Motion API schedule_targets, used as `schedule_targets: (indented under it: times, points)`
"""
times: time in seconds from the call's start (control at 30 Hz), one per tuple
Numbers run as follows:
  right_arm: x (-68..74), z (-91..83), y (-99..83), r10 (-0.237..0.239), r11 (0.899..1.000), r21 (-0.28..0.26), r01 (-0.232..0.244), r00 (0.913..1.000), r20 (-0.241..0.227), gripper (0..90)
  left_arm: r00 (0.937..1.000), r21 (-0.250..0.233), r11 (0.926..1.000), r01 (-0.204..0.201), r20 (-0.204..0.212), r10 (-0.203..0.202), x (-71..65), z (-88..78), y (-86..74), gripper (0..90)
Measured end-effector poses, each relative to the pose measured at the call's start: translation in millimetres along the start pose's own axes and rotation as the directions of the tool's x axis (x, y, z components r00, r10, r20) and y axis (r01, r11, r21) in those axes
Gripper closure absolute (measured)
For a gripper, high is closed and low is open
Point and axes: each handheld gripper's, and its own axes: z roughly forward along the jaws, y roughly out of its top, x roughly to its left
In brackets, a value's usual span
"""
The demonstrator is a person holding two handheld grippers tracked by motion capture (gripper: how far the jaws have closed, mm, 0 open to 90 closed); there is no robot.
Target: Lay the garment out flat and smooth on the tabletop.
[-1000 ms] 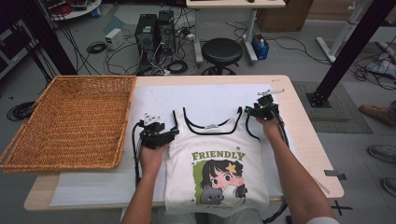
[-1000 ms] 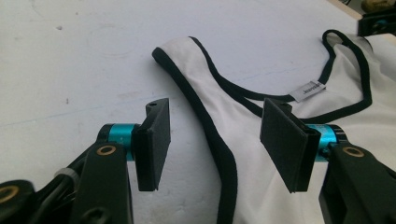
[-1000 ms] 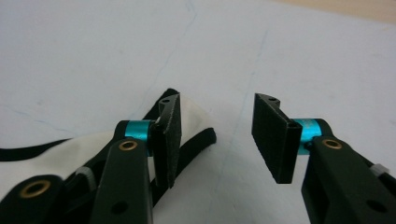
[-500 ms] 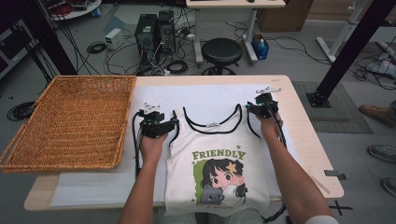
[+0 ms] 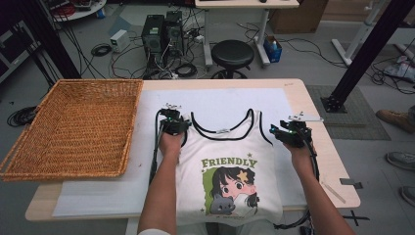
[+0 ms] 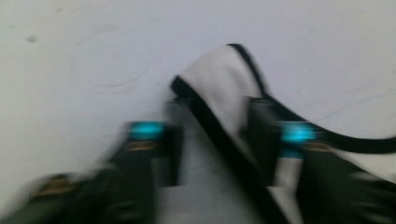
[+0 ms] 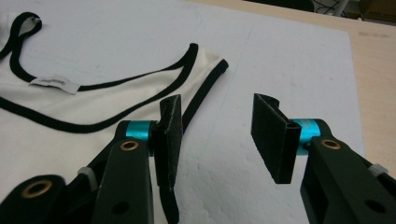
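Grippers at both shoulder straps of white black-trimmed tank top [image 5: 227,161], flat on white foam sheet [image 5: 235,98].
Left gripper [image 6: 212,140], top's 10 o'clock: jaws just closing, clenched on strap. Right gripper [image 7: 217,135], 2 o'clock: jaws apart, released, strap edge beside one pad. Wicker basket [image 5: 73,125] at 9 o'clock.

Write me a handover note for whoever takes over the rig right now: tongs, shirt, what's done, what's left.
Left tongs: jaws have just been closing on the tank top's left shoulder strap, which lies between them; the view is blurred, so a firm grip is not certain.
Right tongs: open beside the right shoulder strap, holding nothing.
Tank top lies flat, print up, on the white mat; wicker basket sits to its left.
Done: left strap reached.
Left: likely grip the right strap, then handle the shirt.
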Motion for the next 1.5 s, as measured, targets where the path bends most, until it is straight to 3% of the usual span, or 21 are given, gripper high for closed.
schedule_targets:
  times: [0.03,0.13,0.23,0.3,0.4,0.53,0.73,0.83,0.87,0.9,0.93,0.97,1.0,1.03,1.1,1.17,1.23,1.27,1.37,1.4,1.5]
  points:
    - [-0.3,-0.8,-1.4,0.008,1.0,-0.001,-0.008,1.0,-0.005,54.3,0.9999,-0.014,0.9999,0.002,-0.011,-0.002,1.2,0.1,1.8,86.6]
    - [0.9,-2.5,-4.3,0.007,1.0,0.001,-0.007,1.0,-0.004,54.4,0.9964,-0.07,0.9952,0.069,-0.044,-0.072,11.7,-1.2,9.1,86.8]
    - [1.3,-3.9,-6.9,0.017,1.0,-0.001,-0.017,0.9999,-0.001,54.4,0.9978,-0.08,0.9964,0.03,-0.057,-0.035,11.8,0.7,11.4,83.5]
    - [1.0,-2.4,-9.1,0.016,1.0,0.015,-0.016,0.9999,0.001,53.7,0.9955,-0.062,0.9964,0.058,-0.072,-0.062,12.3,0.0,11.0,56.0]
    - [0.8,-3.1,-13.1,0.034,0.999,0.027,-0.034,0.9994,-0.003,51.4,0.9924,-0.043,0.9927,0.113,-0.045,-0.115,17.3,-12.6,9.5,45.9]
    - [1.7,-7.1,-19.3,0.045,0.998,0.047,-0.044,0.9986,-0.026,47.8,0.9921,-0.042,0.9913,0.125,0.011,-0.125,16.7,-41.2,-2.5,45.7]
    - [3.9,-1.8,-29.5,0.105,0.988,0.122,-0.096,0.9922,-0.068,51.9,0.987,-0.036,0.9899,0.137,0.089,-0.134,3.3,-78.5,-42.7,45.7]
    - [17.4,6.0,-29.3,0.086,0.986,0.149,-0.068,0.989,-0.12,54.7,0.9849,0.027,0.9908,0.132,0.109,-0.135,-1.5,-80.7,-57.5,46.2]
    - [21.9,9.8,-29.3,0.057,0.984,0.173,-0.037,0.9919,-0.114,56.7,0.9819,0.05,0.9899,0.133,0.129,-0.138,-1.7,-79.3,-60.8,48.9]
    - [26.5,12.9,-30.2,0.002,0.982,0.187,0.014,0.9963,-0.086,63.5,0.9865,0.05,0.9932,0.105,0.121,-0.11,-3.6,-79.2,-63.3,60.8]
    - [29.3,12.8,-30.2,-0.038,0.983,0.175,0.048,0.9973,-0.063,73.7,0.9949,0.046,0.9974,0.055,0.082,-0.059,-5.5,-80.6,-64.1,71.7]
    - [29.4,13.0,-28.9,-0.044,0.983,0.176,0.055,0.9968,-0.066,81.9,0.9964,0.046,0.9977,0.049,0.067,-0.052,-4.5,-80.5,-63.8,82.5]
    - [30.5,13.1,-27.4,-0.08,0.981,0.178,0.082,0.9966,-0.02,84.7,0.9973,0.039,0.997,0.067,0.029,-0.068,-2.1,-81.0,-63.4,83.4]
    - [29.4,13.9,-26.5,-0.097,0.981,0.167,0.095,0.9952,0.006,85.3,0.9941,0.014,0.994,0.108,-0.005,-0.108,2.1,-81.5,-63.6,83.8]
    - [23.7,15.1,-24.8,-0.072,0.987,0.148,0.065,0.9966,0.04,85.4,0.9866,0.015,0.9866,0.163,0.011,-0.163,7.9,-80.1,-65.1,83.7]
    - [20.0,16.2,-24.3,-0.037,0.988,0.15,0.033,0.999,0.025,82.1,0.99,0.013,0.9901,0.14,0.017,-0.14,5.9,-81.0,-65.4,79.5]
    - [21.3,13.6,-24.2,-0.019,0.99,0.14,0.016,0.9995,0.024,67.0,0.983,0.011,0.9836,0.18,0.035,-0.18,3.9,-85.6,-64.5,55.6]
    - [21.1,8.1,-23.8,0.005,0.992,0.124,-0.009,0.9996,0.029,64.7,0.9811,0.005,0.982,0.189,0.042,-0.189,3.5,-89.0,-64.9,50.3]
    - [20.6,-12.7,-25.3,0.035,0.997,0.068,-0.036,0.9993,0.009,61.3,0.9806,-0.019,0.9817,0.19,0.054,-0.188,0.5,-101.1,-69.2,48.3]
    - [20.9,-20.3,-27.3,0.044,0.997,0.057,-0.044,0.999,-0.003,59.7,0.9754,-0.032,0.9787,0.203,0.094,-0.199,-4.0,-113.2,-77.6,48.2]
    - [26.5,-42.3,-40.9,0.052,0.997,0.057,-0.049,0.997,-0.057,56.6,0.9695,-0.041,0.9761,0.213,0.132,-0.206,-13.3,-125.8,-89.5,48.5]
